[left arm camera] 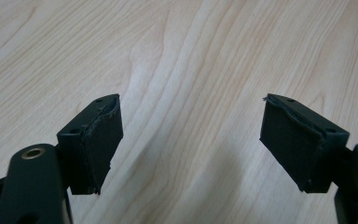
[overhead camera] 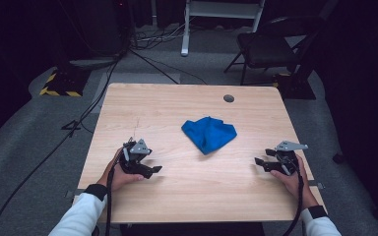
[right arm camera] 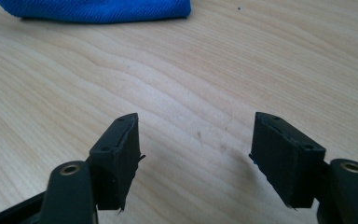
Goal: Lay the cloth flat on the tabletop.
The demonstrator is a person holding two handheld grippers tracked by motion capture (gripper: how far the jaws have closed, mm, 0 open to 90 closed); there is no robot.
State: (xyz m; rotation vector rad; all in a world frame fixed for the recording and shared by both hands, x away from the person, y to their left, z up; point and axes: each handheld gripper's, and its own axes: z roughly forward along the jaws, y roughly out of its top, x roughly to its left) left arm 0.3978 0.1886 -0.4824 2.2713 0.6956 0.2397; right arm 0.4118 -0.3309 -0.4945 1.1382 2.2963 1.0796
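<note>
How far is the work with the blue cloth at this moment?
Nothing looks done: the blue cloth lies crumpled in a heap at the middle of the table, untouched. Nothing is in hand: the left claw and the right claw rest near the table's front, both open and empty, apart from the cloth. Reaching for the cloth, gripping it and handling it all probably remain.
</note>
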